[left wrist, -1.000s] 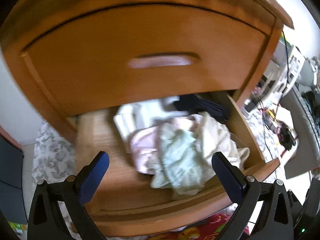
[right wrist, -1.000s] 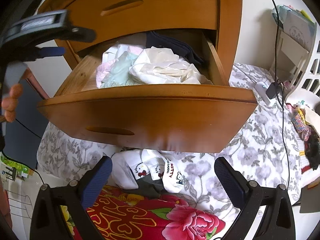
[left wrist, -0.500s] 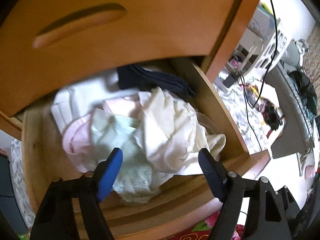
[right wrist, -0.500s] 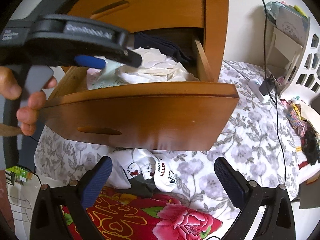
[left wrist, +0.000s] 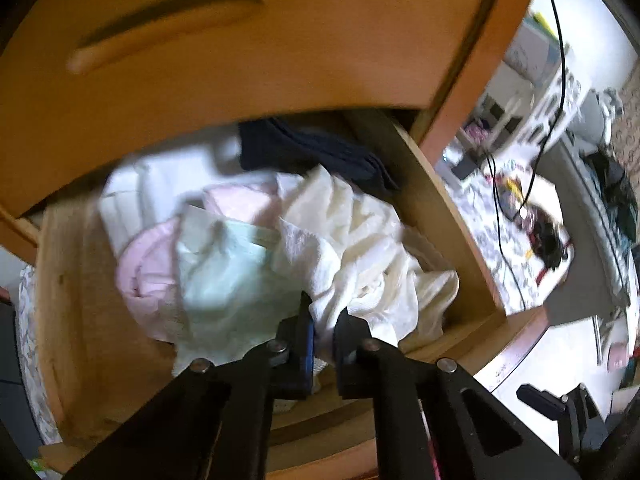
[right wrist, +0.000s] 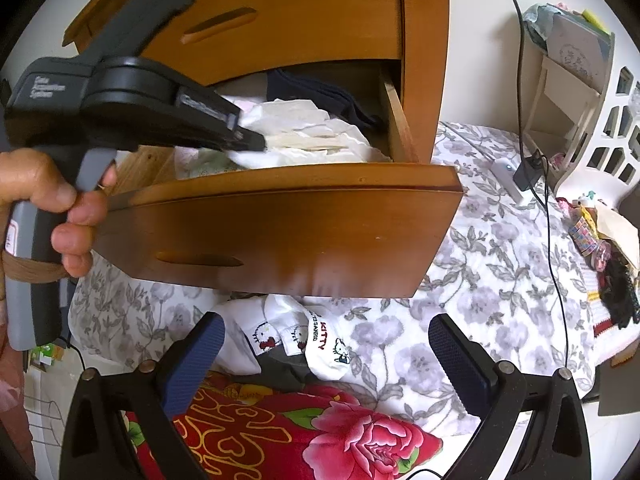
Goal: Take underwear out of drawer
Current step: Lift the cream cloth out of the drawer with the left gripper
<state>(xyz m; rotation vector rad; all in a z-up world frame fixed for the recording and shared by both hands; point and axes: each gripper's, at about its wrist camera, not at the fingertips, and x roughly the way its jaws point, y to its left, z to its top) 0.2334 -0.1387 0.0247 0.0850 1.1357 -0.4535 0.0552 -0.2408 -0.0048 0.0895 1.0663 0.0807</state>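
The lower wooden drawer (left wrist: 440, 216) stands pulled out, filled with crumpled clothes. My left gripper (left wrist: 324, 320) is inside it, shut on a fold of the white underwear (left wrist: 360, 240) at the pile's near edge. Mint green (left wrist: 224, 272), pink (left wrist: 148, 264) and navy (left wrist: 312, 152) pieces lie around it. In the right wrist view a hand (right wrist: 48, 200) holds the left gripper (right wrist: 256, 146), whose tips pinch the white underwear (right wrist: 304, 128) above the drawer front (right wrist: 280, 232). My right gripper (right wrist: 326, 324) hangs open below the drawer front, holding nothing.
The shut upper drawer (left wrist: 240, 40) overhangs the pile's back. White Hello Kitty garments (right wrist: 316, 332) and a red flowered blanket (right wrist: 320, 440) lie on the grey flowered bedspread (right wrist: 500, 280) under the drawer. A white basket (right wrist: 600, 120), cables and clutter sit at the right.
My left gripper moved down into the drawer and went from wide open to shut on the white underwear. The right gripper stayed open, almost in the same place.
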